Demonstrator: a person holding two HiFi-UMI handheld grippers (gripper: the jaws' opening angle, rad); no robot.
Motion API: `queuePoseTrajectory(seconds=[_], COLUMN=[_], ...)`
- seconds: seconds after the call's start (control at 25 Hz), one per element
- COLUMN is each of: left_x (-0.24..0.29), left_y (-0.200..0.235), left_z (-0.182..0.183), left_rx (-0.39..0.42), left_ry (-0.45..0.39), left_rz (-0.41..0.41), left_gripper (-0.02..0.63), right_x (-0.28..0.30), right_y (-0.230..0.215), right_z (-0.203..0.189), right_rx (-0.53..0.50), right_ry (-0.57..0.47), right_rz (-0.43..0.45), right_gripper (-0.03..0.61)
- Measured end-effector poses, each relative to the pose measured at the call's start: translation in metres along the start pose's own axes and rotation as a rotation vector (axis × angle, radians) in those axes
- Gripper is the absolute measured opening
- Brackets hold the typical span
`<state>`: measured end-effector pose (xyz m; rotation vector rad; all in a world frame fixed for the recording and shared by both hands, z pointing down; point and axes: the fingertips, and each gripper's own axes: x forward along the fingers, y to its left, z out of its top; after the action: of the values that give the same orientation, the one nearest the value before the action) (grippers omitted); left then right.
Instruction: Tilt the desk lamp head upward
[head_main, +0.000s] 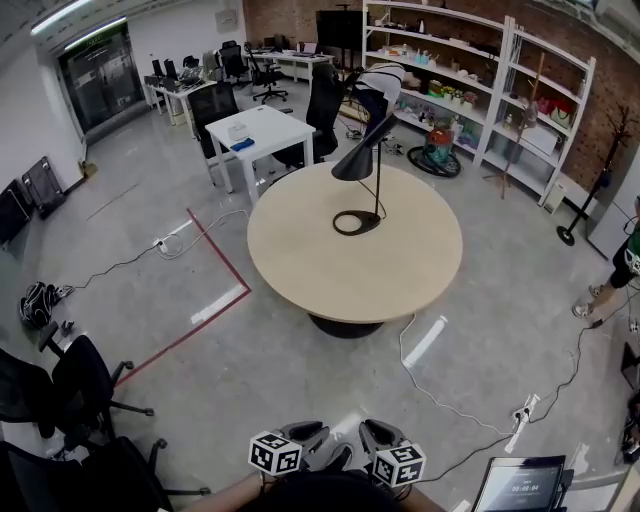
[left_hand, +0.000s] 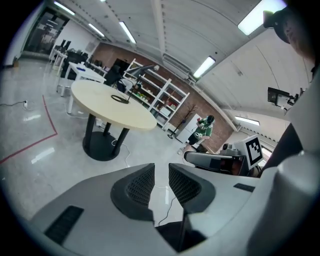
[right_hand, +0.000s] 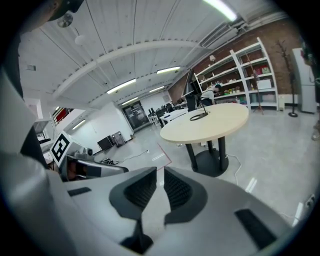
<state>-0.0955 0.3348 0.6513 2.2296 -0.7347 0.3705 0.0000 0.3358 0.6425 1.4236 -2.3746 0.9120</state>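
A black desk lamp (head_main: 358, 160) stands on a round beige table (head_main: 350, 275), its cone head pointing down over a ring base. Both grippers are at the bottom of the head view, well short of the table. My left gripper (head_main: 300, 432) and right gripper (head_main: 383, 432) hang over the floor side by side. In the left gripper view the left gripper (left_hand: 161, 182) has a narrow gap between its pads with nothing in it; the table (left_hand: 107, 107) is far ahead. The right gripper (right_hand: 160, 186) looks the same, with the lamp (right_hand: 198, 114) distant.
Black office chairs (head_main: 70, 385) stand at the lower left. A red tape line (head_main: 222, 262) and a white cable (head_main: 430, 385) run across the floor near the table. A white desk (head_main: 262, 130) and shelves (head_main: 480, 85) are behind. A person (head_main: 622, 270) stands at right.
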Motion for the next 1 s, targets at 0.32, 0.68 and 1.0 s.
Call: queuePoseTrajectory(seconds=[0.32, 0.68, 1.0], left_x=[0.026, 0.067, 0.121], left_y=[0.008, 0.028, 0.045], left_z=[0.021, 0.053, 0.103], left_rx=[0.011, 0.037, 0.069], left_ry=[0.030, 0.067, 0.112], left_rz=[0.021, -0.027, -0.127], left_gripper=[0.092, 0.092, 0.092], right_x=[0.014, 0.034, 0.060], right_y=[-0.029, -0.070, -0.116], right_z=[0.017, 0.040, 0.069], right_rx=[0.031, 0.060, 0.103], right_ry=[-0.003, -0.029, -0.021], right_rz=[0.013, -0.065, -0.177], right_gripper=[0.049, 0.049, 0.049])
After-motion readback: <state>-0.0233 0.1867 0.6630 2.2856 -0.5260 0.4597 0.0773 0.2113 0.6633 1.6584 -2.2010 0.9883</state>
